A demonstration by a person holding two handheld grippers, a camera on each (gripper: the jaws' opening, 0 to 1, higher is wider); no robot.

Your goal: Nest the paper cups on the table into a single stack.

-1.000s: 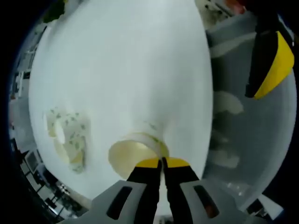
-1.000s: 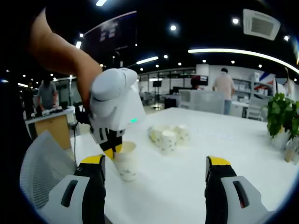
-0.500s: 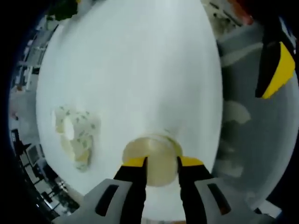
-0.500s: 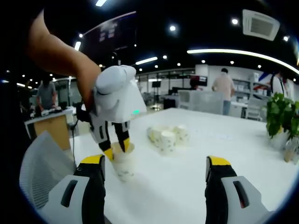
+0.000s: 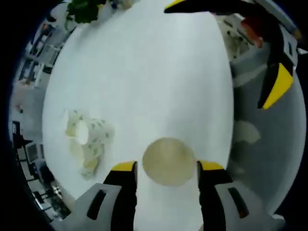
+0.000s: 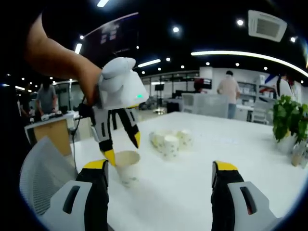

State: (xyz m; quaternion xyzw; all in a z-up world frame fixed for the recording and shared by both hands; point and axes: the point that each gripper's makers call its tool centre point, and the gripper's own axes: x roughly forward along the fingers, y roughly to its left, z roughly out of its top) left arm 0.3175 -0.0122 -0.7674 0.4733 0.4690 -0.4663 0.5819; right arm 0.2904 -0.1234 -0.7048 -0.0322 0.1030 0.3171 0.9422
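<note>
Left gripper (image 6: 121, 148) hangs, jaws apart, over one upright paper cup (image 5: 168, 161); right gripper (image 6: 159, 175) gapes empty. Loose cups (image 6: 169, 140) at ten o'clock, unstacked.

- No legible text, label, brand or number appears in either view.
- A dark hanging sign (image 6: 115, 31) near the ceiling carries pale marks too blurred to read.

- A white table (image 6: 231, 159) is carrying everything.
- One paper cup (image 6: 128, 166) is standing upright near its edge.
- A cluster of cups (image 6: 169, 140) is sitting farther in, some lying on their sides (image 5: 86, 142).
</note>
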